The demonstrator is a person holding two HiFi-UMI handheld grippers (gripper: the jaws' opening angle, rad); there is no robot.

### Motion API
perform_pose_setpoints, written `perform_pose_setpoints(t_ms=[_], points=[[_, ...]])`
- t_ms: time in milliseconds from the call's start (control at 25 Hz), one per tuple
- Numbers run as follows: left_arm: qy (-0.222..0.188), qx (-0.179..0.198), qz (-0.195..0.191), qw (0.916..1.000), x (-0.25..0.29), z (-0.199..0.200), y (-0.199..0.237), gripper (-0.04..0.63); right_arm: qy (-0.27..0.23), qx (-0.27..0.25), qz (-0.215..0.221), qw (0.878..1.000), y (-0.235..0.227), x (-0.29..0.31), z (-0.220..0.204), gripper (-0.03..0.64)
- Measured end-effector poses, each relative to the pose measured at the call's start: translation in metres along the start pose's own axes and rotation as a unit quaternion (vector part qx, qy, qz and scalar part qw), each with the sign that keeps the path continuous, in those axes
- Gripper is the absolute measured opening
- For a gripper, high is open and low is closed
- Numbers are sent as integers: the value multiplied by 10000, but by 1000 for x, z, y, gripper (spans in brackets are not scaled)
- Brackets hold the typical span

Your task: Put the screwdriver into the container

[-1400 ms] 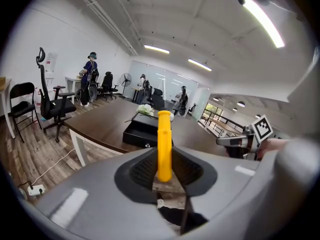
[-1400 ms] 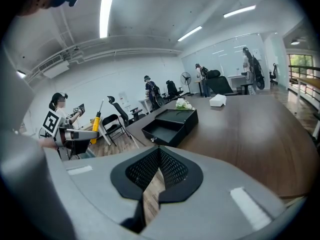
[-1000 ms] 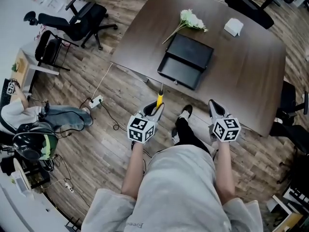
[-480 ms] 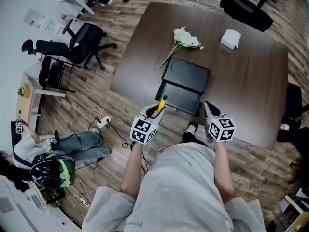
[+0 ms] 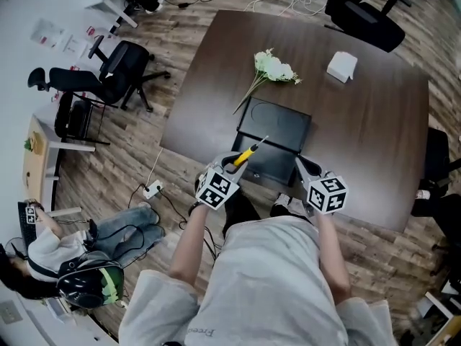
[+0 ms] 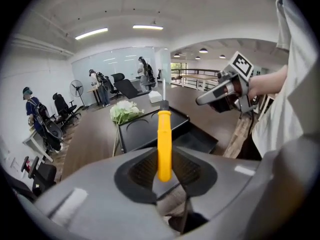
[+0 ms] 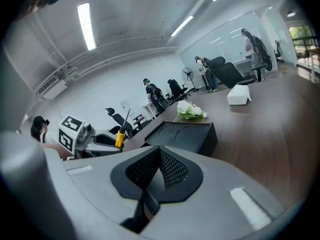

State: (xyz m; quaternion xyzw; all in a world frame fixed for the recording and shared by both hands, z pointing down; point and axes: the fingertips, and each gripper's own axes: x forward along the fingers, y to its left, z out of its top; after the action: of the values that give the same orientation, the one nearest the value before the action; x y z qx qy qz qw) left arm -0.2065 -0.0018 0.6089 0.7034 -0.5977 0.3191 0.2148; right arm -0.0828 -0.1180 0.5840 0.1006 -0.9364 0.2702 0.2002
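Observation:
My left gripper [image 5: 232, 164] is shut on a screwdriver [image 5: 246, 154] with a yellow handle, its thin shaft pointing up and to the right over the near edge of the black container [image 5: 281, 132]. In the left gripper view the yellow handle [image 6: 164, 134] stands upright between the two pads of that gripper [image 6: 165, 160], with the open black container [image 6: 150, 126] just beyond. My right gripper [image 5: 305, 170] hovers at the table's near edge, right of the container. In its own view the right gripper [image 7: 159, 171] is shut and empty, and I see the container [image 7: 185, 136] ahead with the held screwdriver [image 7: 120, 137] to the left.
White flowers [image 5: 272, 67] lie on the dark table [image 5: 374, 121] behind the container, and a white box [image 5: 341, 65] sits at the far right. Office chairs [image 5: 108, 85] stand on the wooden floor to the left. A power strip [image 5: 151, 190] with its cable lies near the table's corner.
Both grippers have moved forward from over the floor to the table's near edge. The screwdriver has tilted to the right and now reaches over the container.

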Motion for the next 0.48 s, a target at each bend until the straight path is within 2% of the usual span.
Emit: perform_pose_setpoints(t_ms=[160, 360, 480], points=[[161, 408, -295, 9986, 15, -1, 3, 140, -140, 118, -15, 9998, -1, 0, 9, 1], [317, 989, -694, 9922, 32, -6, 6, 140, -132, -61, -387, 9991, -10, -2, 3, 2], [368, 1206, -920, 9878, 44, -9, 5, 140, -343, 116, -618, 9974, -19, -7, 7, 2]])
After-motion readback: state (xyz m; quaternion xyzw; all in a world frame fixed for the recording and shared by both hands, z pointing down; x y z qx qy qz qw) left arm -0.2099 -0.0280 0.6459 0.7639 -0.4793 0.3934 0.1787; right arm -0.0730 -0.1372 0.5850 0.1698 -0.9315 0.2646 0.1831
